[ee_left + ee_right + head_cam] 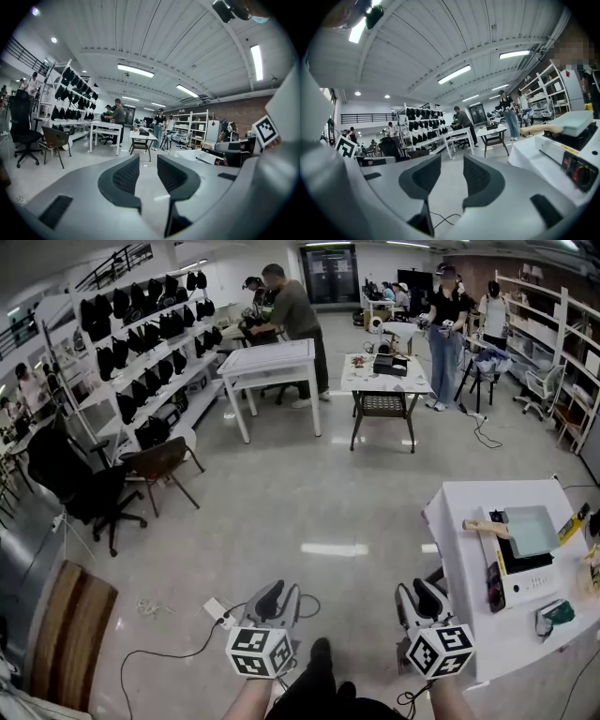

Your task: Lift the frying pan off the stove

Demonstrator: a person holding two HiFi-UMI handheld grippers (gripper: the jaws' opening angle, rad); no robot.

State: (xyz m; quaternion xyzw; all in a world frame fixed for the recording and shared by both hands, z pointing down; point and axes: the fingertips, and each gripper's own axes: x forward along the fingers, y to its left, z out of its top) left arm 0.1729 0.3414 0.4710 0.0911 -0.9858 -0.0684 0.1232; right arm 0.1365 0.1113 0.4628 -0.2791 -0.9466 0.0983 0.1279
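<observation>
A square grey-green frying pan (531, 529) with a wooden handle (483, 527) sits on a white portable stove (525, 582), on the white table at the right. In the right gripper view the pan (574, 123) rests on the stove (567, 150) at the right edge, handle pointing left. My left gripper (278, 594) (148, 171) hangs over the floor at bottom centre, open, nothing between its jaws. My right gripper (420, 594) (451, 176) is beside it, just left of the table, open and empty. Both are well short of the pan.
The white table (459, 507) also carries a dark flat object (495, 585), a green item (560, 612) and a yellow tool (569, 526). A power strip with cables (217, 612) lies on the floor. Other tables (272, 362), chairs (159, 465) and several people stand farther off.
</observation>
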